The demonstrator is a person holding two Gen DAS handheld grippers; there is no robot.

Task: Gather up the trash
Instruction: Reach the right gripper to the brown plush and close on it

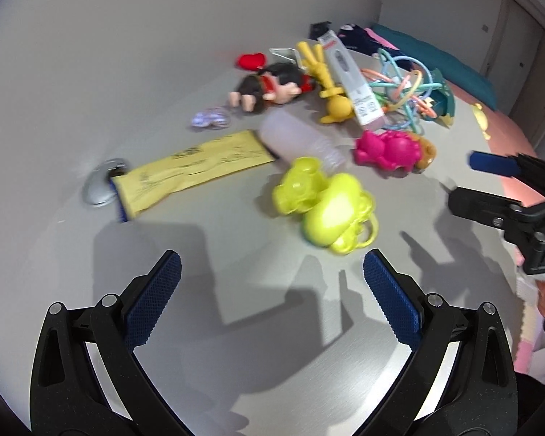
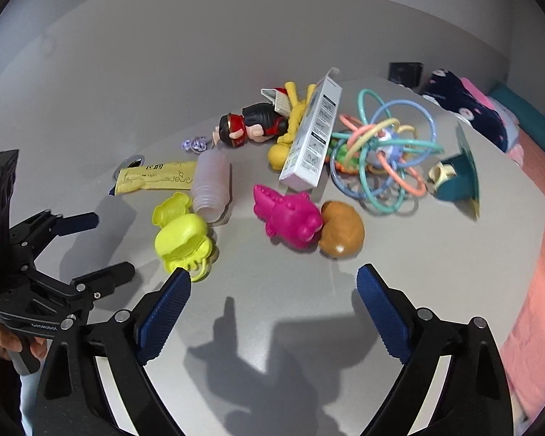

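A grey table holds a heap of toys and trash. A flat yellow wrapper lies left, with a stack of clear plastic cups beside it. A white carton leans on the toys, and a crumpled clear wrapper lies further back. My left gripper is open and empty, hovering short of a lime-yellow toy. My right gripper is open and empty too, just short of a pink toy and a brown toy.
A plush doll, a yellow figure, a ring rattle and a teal toy crowd the far half. A silver grommet sits by the wrapper. A pink-covered bed borders the right. Each gripper shows in the other's view.
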